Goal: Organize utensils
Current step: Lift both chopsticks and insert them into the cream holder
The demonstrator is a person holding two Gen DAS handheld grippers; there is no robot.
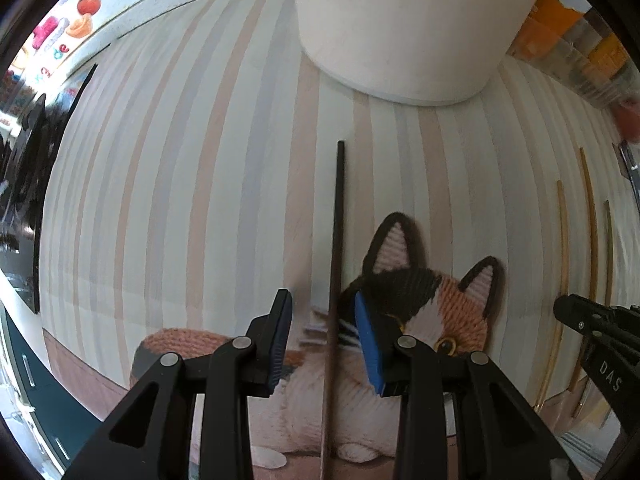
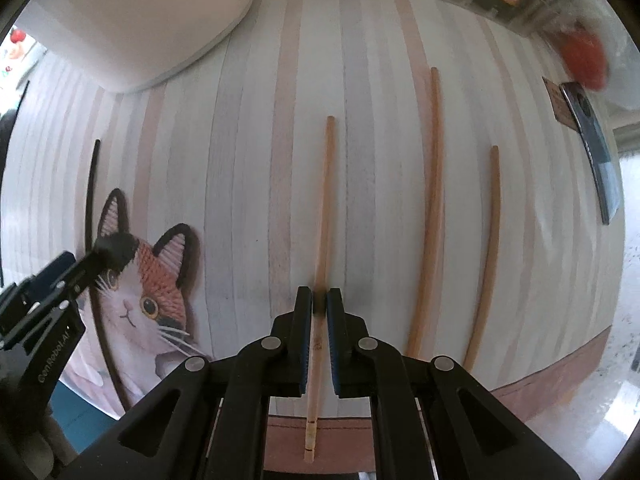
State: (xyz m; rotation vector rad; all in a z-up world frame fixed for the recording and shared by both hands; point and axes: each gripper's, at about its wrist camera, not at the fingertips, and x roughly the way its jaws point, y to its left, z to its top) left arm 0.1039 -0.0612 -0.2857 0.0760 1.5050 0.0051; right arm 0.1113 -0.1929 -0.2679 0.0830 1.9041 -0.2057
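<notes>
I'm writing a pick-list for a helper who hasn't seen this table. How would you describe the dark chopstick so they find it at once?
Find the striped placemat with the knitted calico cat picture. The thin dark brown chopstick lies lengthwise along the cat's left ear, between the open left gripper. It is the only dark stick; the three pale wooden chopsticks lie on the mat's other side.

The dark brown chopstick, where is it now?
In the left wrist view, the dark brown chopstick lies on the striped placemat, between the open fingers of the left gripper, beside the cat picture.

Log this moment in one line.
left tool: open astride dark wooden chopstick | right tool: shut on light wooden chopstick | two light chopsticks remain on striped mat
</notes>
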